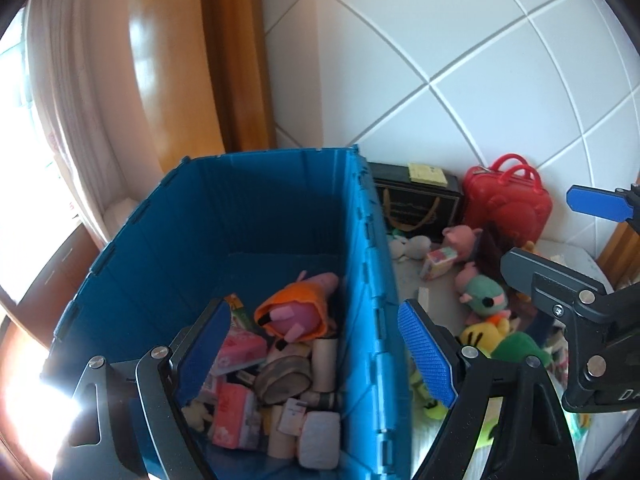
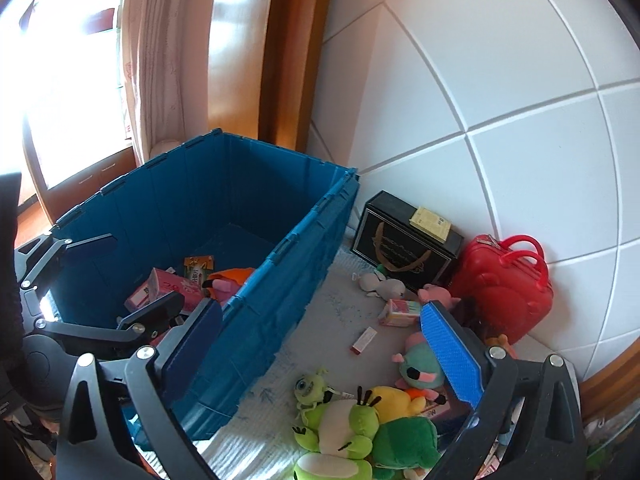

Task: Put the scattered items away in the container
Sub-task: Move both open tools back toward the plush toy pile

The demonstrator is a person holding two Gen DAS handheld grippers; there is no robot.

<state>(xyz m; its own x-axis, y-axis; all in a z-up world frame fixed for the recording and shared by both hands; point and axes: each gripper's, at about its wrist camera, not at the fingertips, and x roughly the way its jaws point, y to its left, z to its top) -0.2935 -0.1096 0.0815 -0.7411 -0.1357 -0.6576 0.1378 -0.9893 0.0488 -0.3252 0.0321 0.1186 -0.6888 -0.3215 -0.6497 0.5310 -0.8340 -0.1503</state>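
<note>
The blue crate [image 1: 372, 280] [image 2: 280, 280] stands open on a pale mat and holds a pink pig plush in an orange dress [image 1: 296, 312], pink tissue packs and cardboard rolls. My left gripper [image 1: 316, 350] [image 2: 124, 280] is open and empty, its fingers either side of the crate's right wall. My right gripper [image 2: 320, 350] [image 1: 568, 240] is open and empty above the mat beside the crate. Scattered below it lie a green frog plush [image 2: 344, 428], a yellow plush [image 2: 392, 400], a teal plush [image 2: 420, 368], a one-eyed green monster [image 2: 310, 386] and a small red-and-white tube [image 2: 364, 339].
Against the white tiled wall [image 2: 520, 120] stand a black gift box [image 2: 400, 240] with a yellow pad [image 2: 432, 220] on it and a red toy suitcase [image 2: 504, 288]. A pastel carton [image 2: 400, 312], a pink pig and a white plush lie before them. A wooden frame and a curtain rise behind the crate.
</note>
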